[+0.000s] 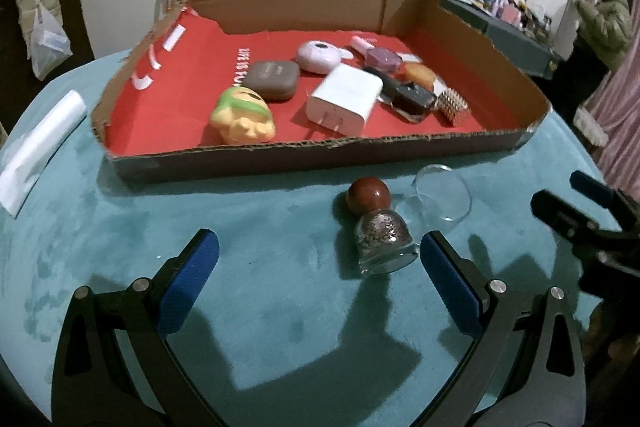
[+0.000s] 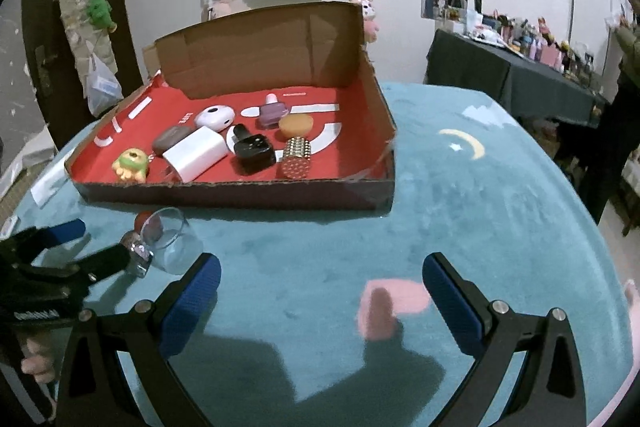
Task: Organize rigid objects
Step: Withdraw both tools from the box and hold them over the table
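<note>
A shallow cardboard box with a red floor holds several items: a white charger, a grey case, a green-yellow toy, a lilac case, bottles and a studded cylinder. In front of it on the teal cloth lie a glitter bottle with a red-brown ball cap and a clear glass cup on its side. My left gripper is open, the bottle just inside its right finger. My right gripper is open and empty over bare cloth.
A white plastic roll lies at the table's left edge. The box stands left of centre in the right wrist view, with the cup before it. A dark table with clutter and a person stand at the back right.
</note>
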